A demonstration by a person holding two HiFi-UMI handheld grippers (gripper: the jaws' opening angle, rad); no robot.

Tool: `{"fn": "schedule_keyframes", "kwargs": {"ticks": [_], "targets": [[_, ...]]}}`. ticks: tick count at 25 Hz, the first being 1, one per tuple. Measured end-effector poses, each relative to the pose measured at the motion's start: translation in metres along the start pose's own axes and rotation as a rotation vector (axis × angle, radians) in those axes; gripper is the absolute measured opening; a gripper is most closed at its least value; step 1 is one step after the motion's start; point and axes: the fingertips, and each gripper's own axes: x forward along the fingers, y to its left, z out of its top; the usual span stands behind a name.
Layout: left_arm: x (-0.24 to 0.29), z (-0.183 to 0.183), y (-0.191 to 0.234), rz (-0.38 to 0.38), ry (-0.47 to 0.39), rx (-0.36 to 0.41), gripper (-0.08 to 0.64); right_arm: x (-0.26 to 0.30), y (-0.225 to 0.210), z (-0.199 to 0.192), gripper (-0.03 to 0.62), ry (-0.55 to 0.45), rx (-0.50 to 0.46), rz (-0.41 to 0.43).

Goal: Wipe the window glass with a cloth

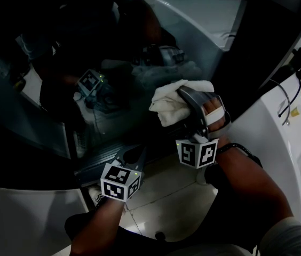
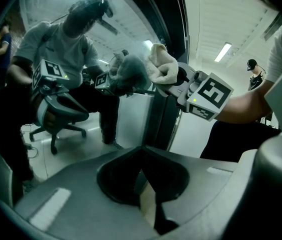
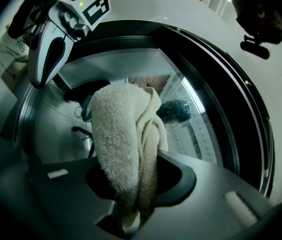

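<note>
White cloth, pinched in the right gripper's jaws, should press flat on the glass in overlapping strokes (left gripper closed, empty).

Dim, underexposed head view with reflections on the window glass; gripper views bend fisheye-like, corners black.

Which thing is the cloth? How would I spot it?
Find the big dark window glass. At the glass, the right gripper clamps a bunched-up cream cloth. Everything near it is dark and hard; the cloth alone is pale and fluffy.
</note>
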Motion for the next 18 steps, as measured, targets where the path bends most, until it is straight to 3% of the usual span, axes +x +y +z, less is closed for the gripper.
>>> {"fn": "schedule_keyframes", "kwargs": {"ticks": [18], "targets": [[-0.003, 0.009, -0.001, -0.001, 0.004, -0.001, 0.017, -0.002, 0.023, -0.008, 0.107, 0.035, 0.045, 0.081]]}}
